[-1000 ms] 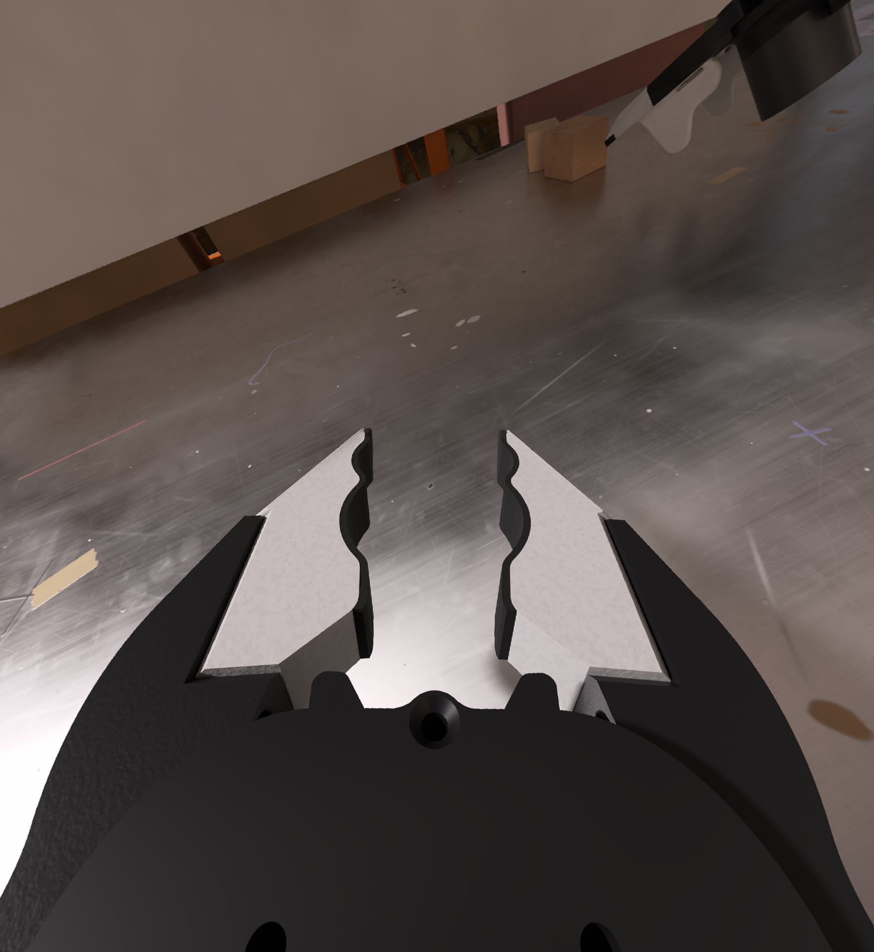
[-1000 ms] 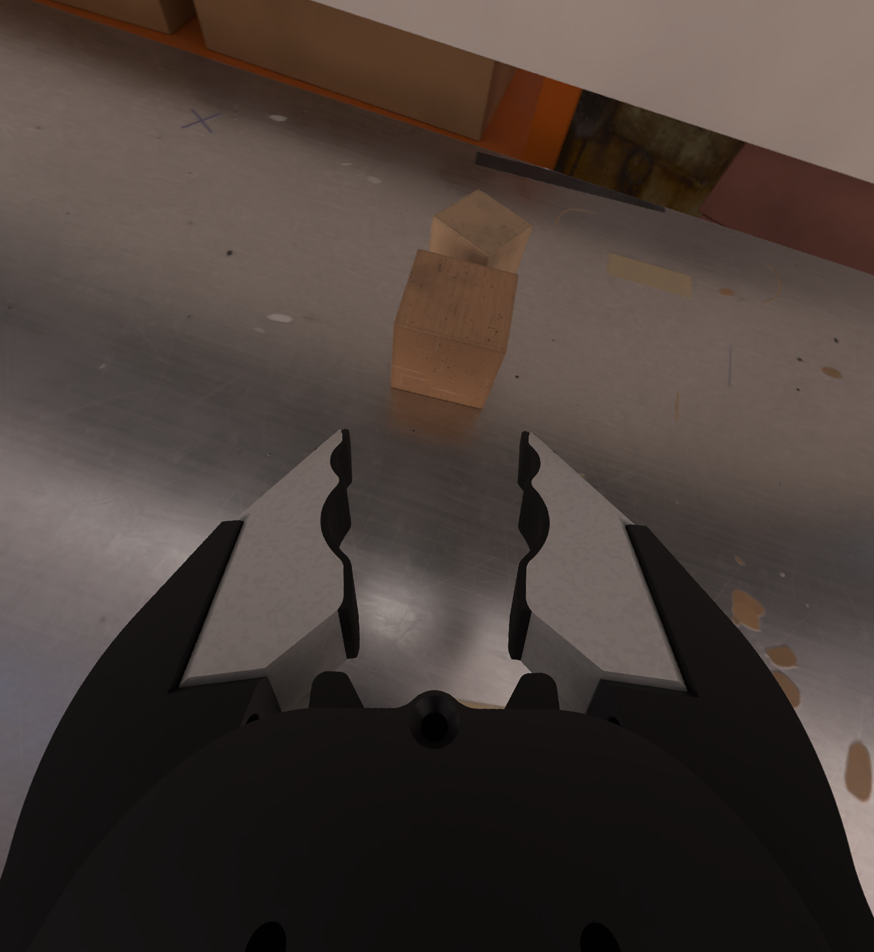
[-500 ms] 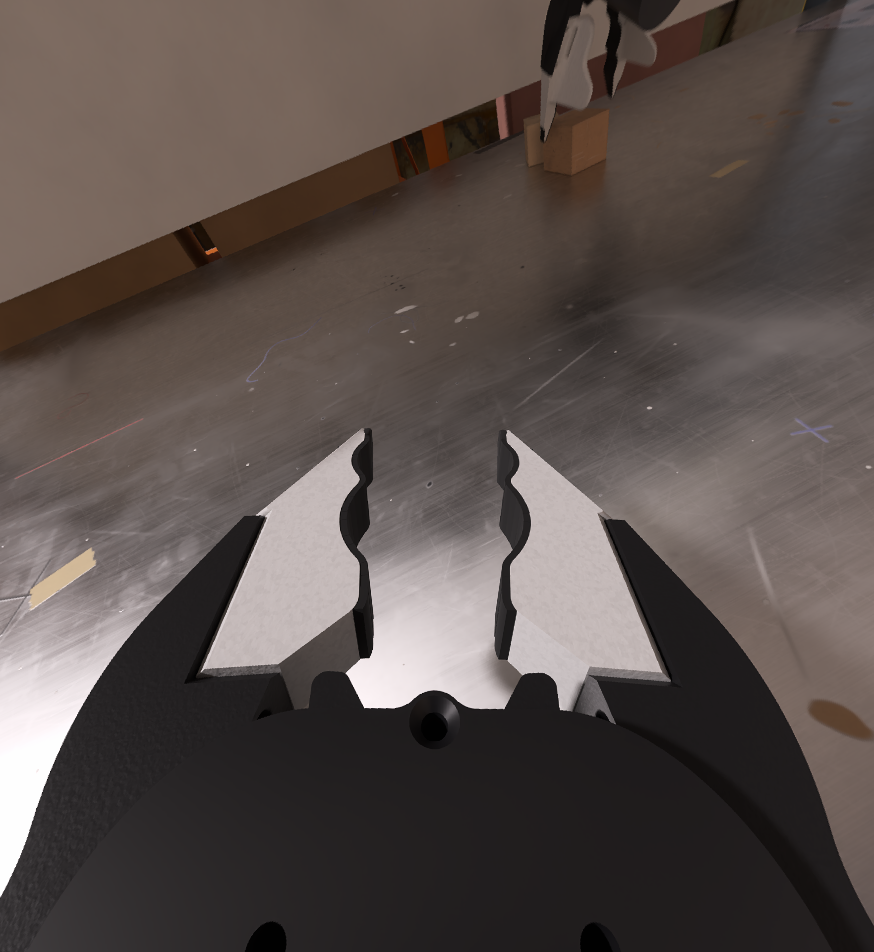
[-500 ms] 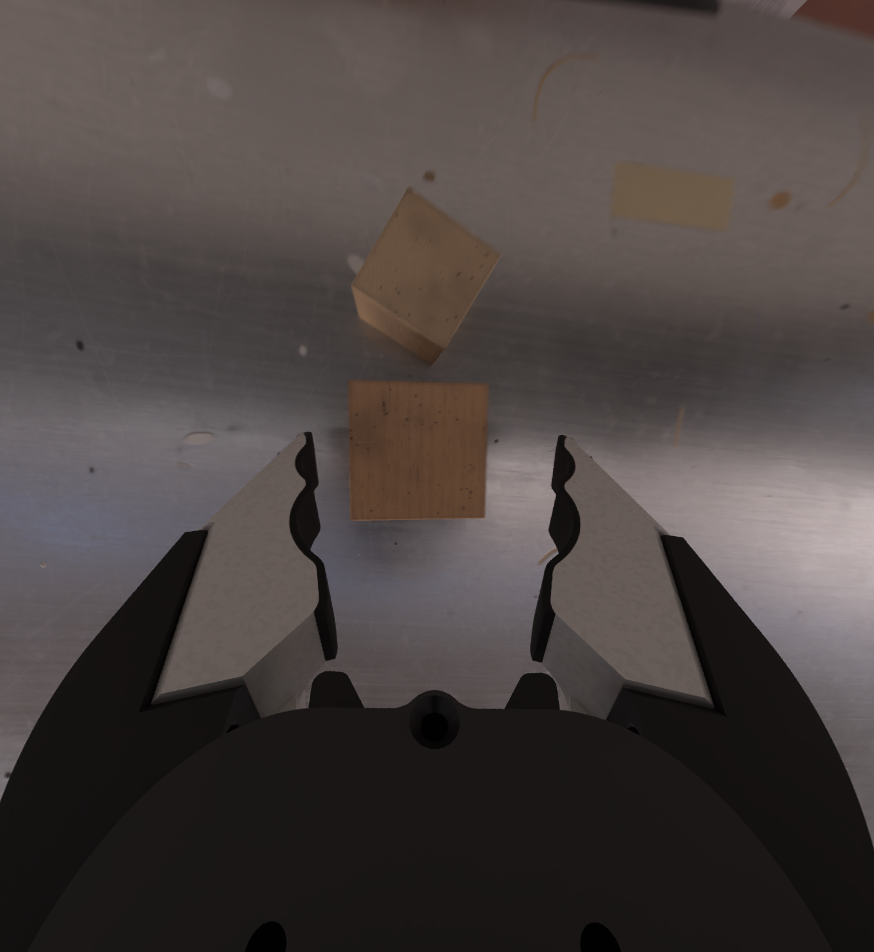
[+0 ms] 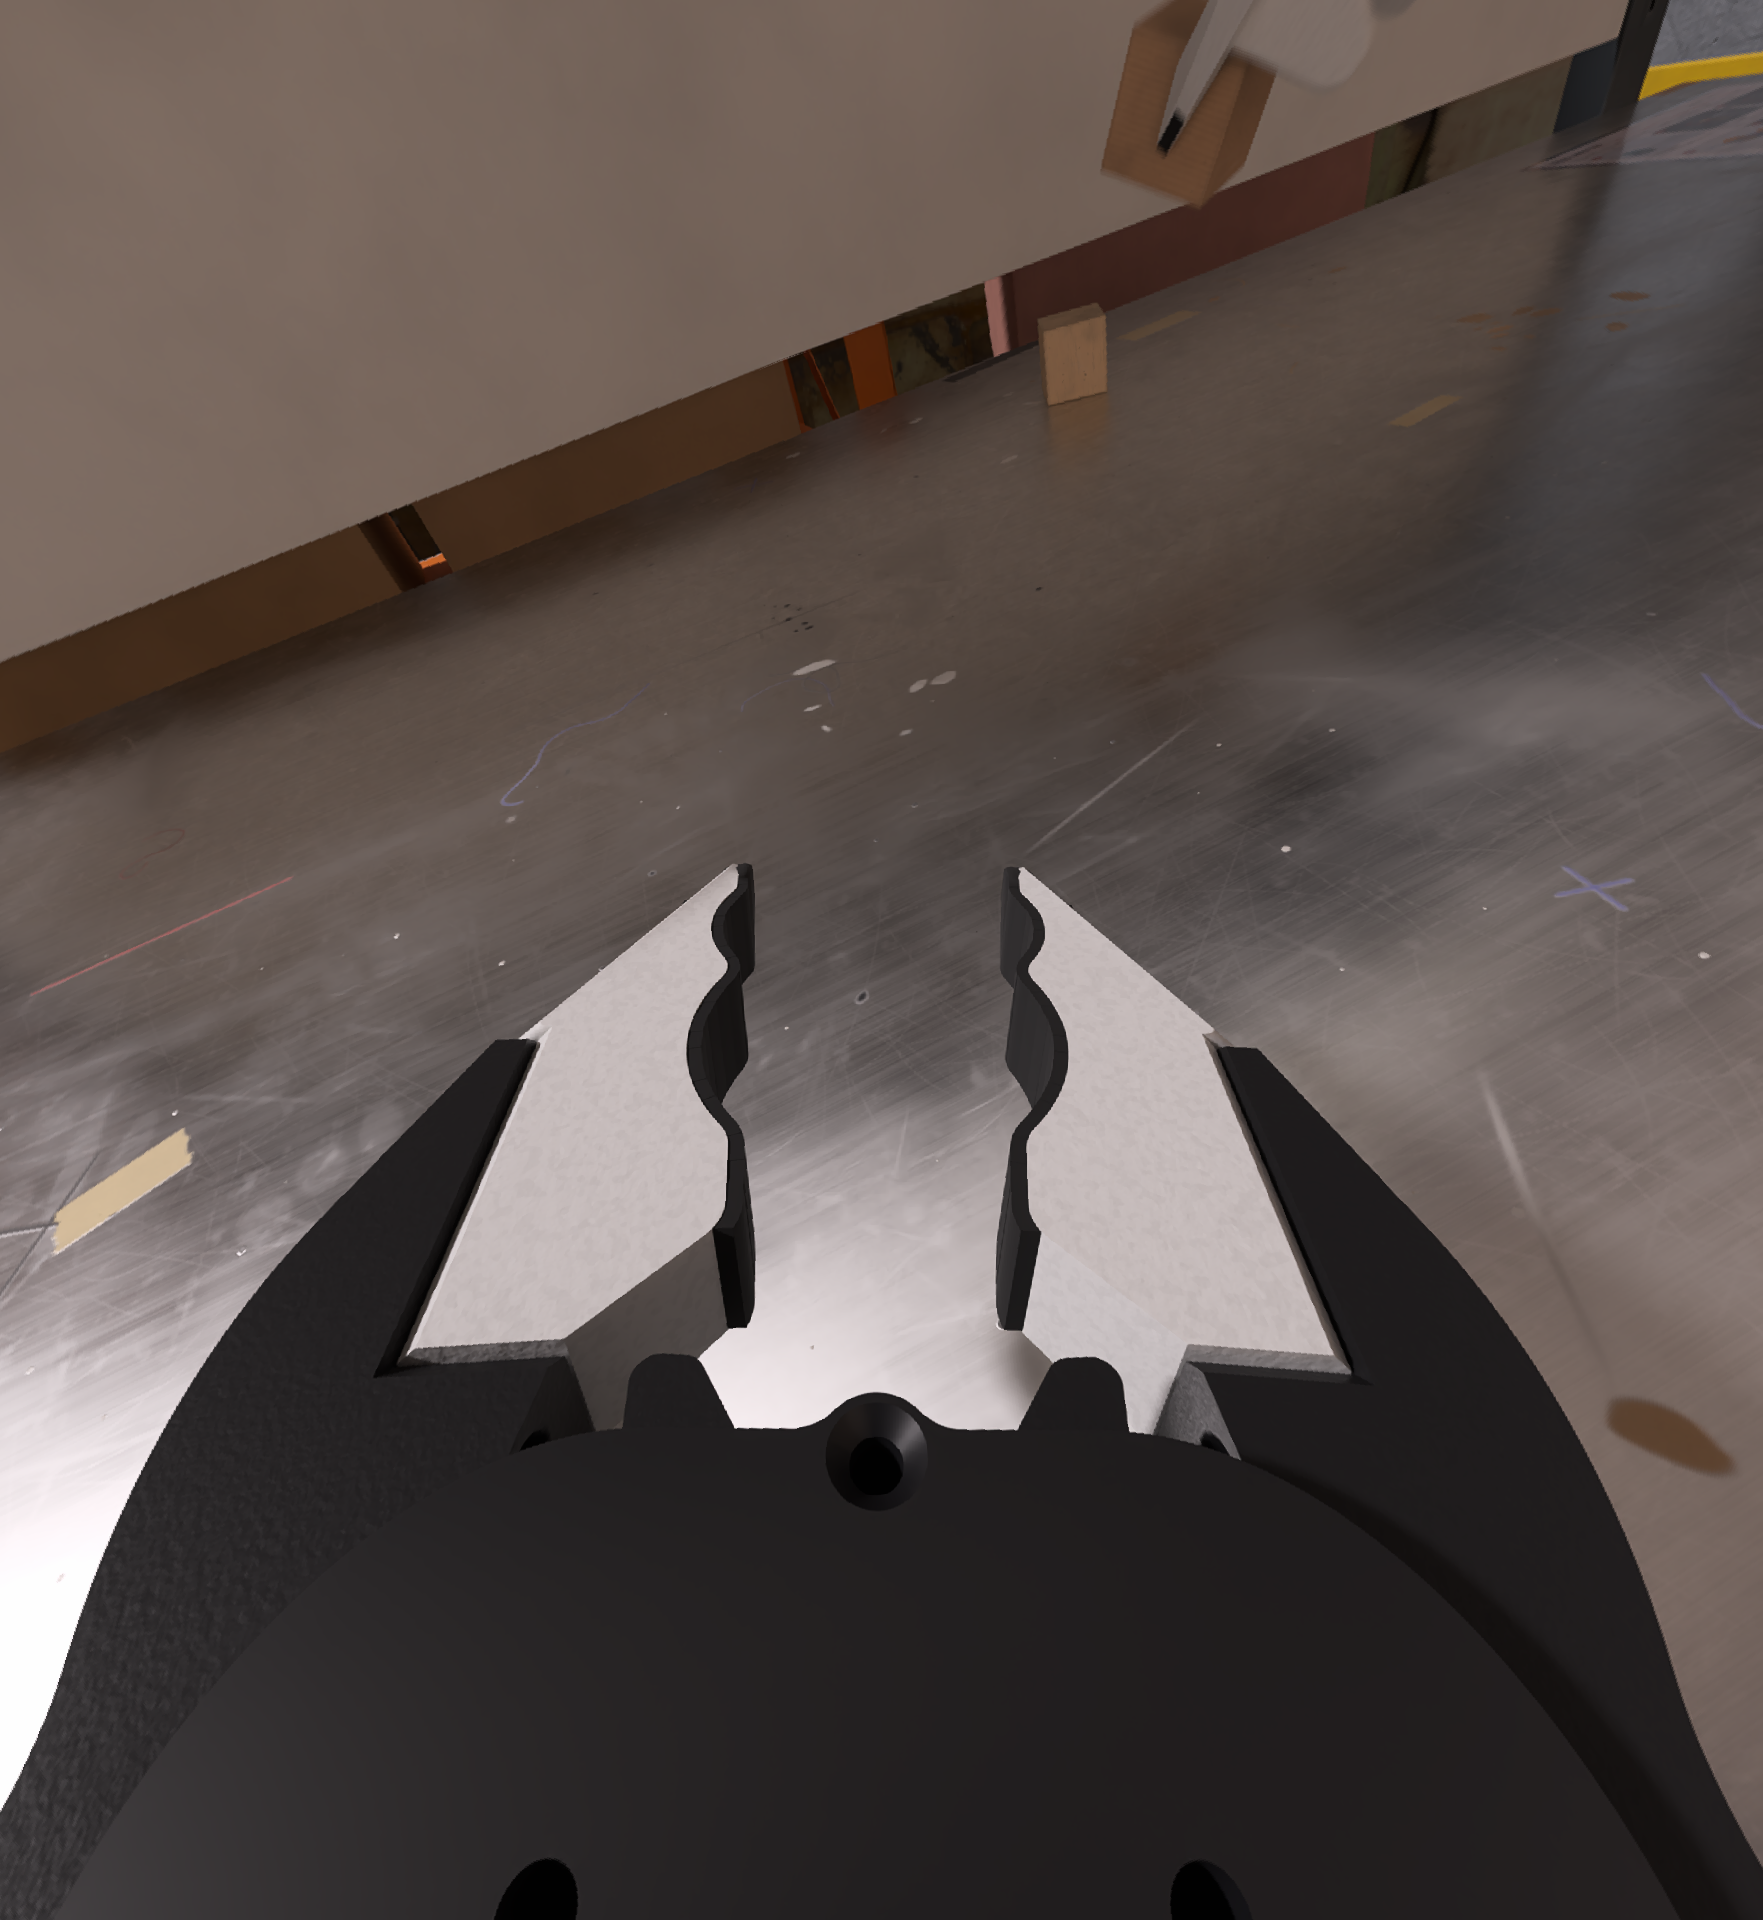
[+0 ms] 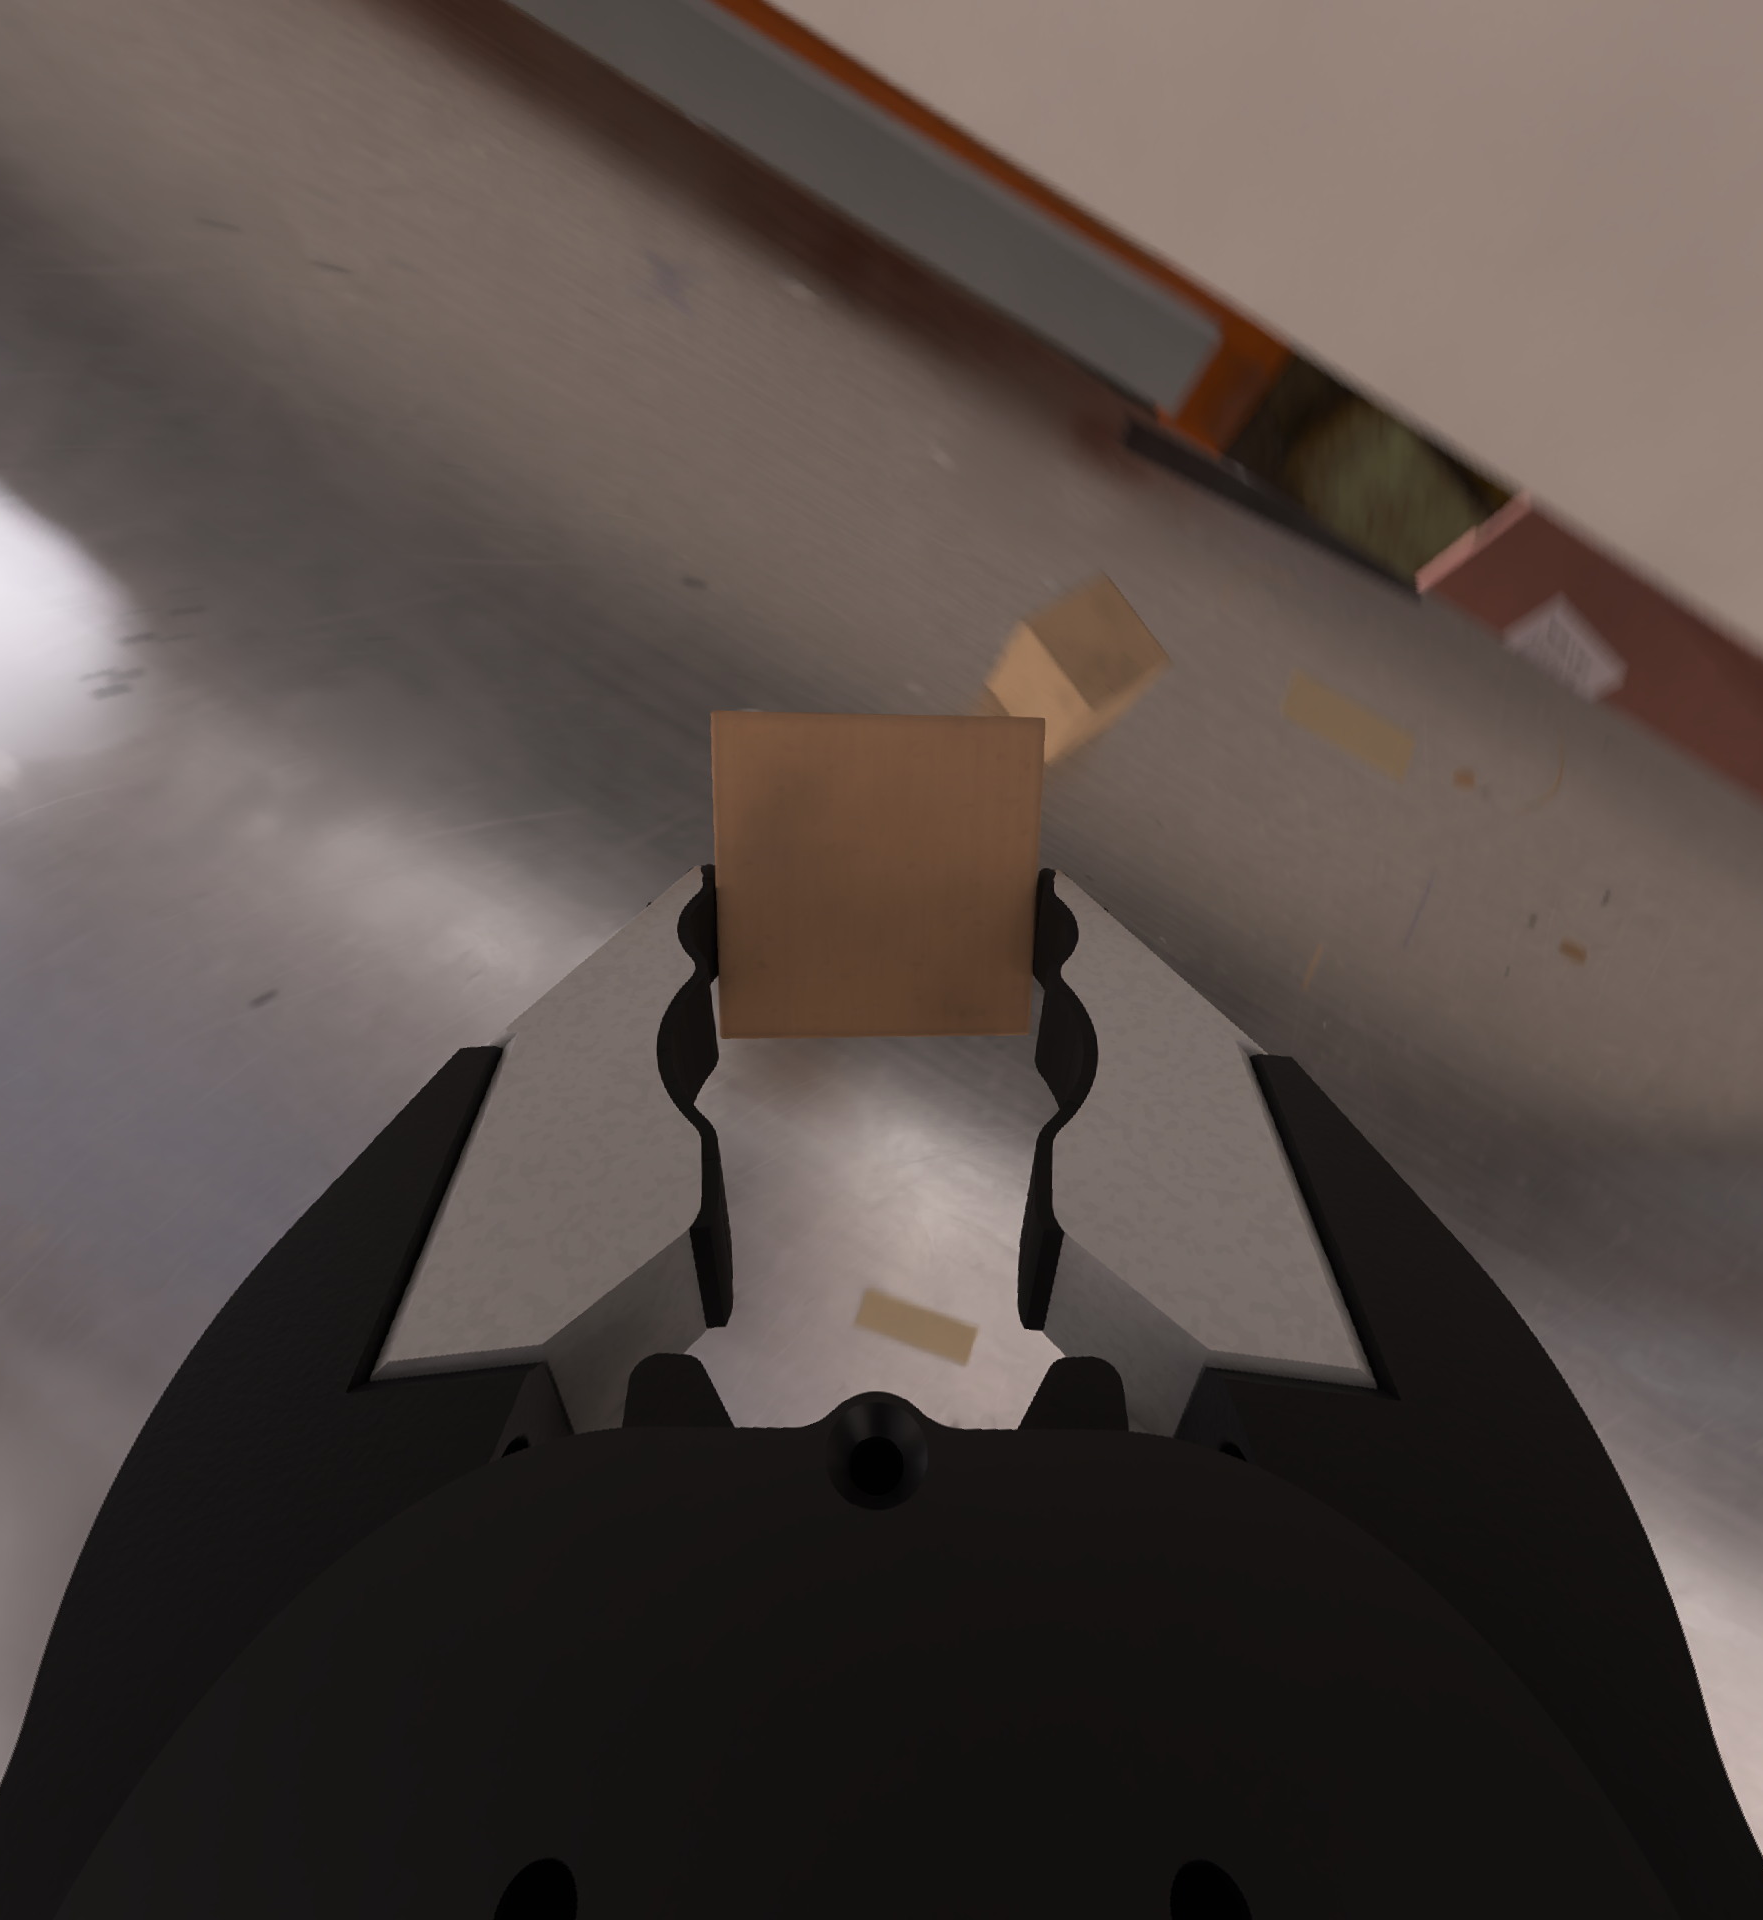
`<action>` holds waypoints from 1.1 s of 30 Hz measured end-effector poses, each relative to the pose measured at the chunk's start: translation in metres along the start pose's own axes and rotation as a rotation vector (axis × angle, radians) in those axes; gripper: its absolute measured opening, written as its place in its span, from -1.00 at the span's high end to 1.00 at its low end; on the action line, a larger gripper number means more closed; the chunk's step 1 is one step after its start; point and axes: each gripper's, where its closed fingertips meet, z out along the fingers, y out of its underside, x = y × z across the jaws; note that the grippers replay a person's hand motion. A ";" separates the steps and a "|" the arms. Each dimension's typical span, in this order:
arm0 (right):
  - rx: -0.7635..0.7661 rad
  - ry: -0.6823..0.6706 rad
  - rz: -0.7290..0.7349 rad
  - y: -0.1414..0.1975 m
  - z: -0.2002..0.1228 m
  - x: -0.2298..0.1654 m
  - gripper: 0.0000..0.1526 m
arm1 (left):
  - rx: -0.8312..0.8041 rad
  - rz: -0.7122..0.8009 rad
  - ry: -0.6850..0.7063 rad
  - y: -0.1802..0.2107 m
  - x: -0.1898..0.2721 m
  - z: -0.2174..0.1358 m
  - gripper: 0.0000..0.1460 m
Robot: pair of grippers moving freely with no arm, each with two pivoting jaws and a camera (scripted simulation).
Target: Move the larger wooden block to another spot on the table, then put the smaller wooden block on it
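My right gripper (image 6: 877, 894) is shut on the larger wooden block (image 6: 875, 878) and holds it in the air, well above the metal table (image 6: 337, 831). In the left wrist view the same block (image 5: 1204, 130) shows high at the top right, between the right gripper's fingers (image 5: 1204, 73). The smaller wooden block (image 6: 1079, 660) stands on the table beyond the held one; it also shows in the left wrist view (image 5: 1072, 353) near the table's far edge. My left gripper (image 5: 877, 883) is open and empty, low over the table, far from both blocks.
Tape strips lie on the table (image 5: 124, 1190), (image 6: 1350, 722), (image 6: 915, 1338). A brown stain (image 5: 1666, 1434) is at the right. A beige wall (image 5: 441, 260) and a grey beam (image 6: 960, 208) run behind the table's far edge.
My right gripper has closed on the larger block and lifted it off the table, tilting as it rose. The smaller block stays in place. My left gripper has not moved.
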 end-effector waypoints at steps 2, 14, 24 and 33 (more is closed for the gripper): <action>0.098 -0.050 -0.128 -0.011 -0.039 -0.043 0.20 | 0.000 -0.012 -0.001 0.000 -0.001 0.000 0.35; -0.242 -0.557 -0.875 0.047 -0.030 -0.287 0.20 | -0.038 -0.014 -0.039 0.004 -0.006 0.004 0.36; -0.318 -0.650 -0.876 0.074 -0.012 -0.310 0.20 | -0.005 0.008 -0.046 0.000 -0.004 0.001 0.36; -0.100 -0.612 -0.773 0.050 -0.033 -0.292 -0.26 | -0.019 0.002 -0.037 0.002 -0.004 0.002 0.36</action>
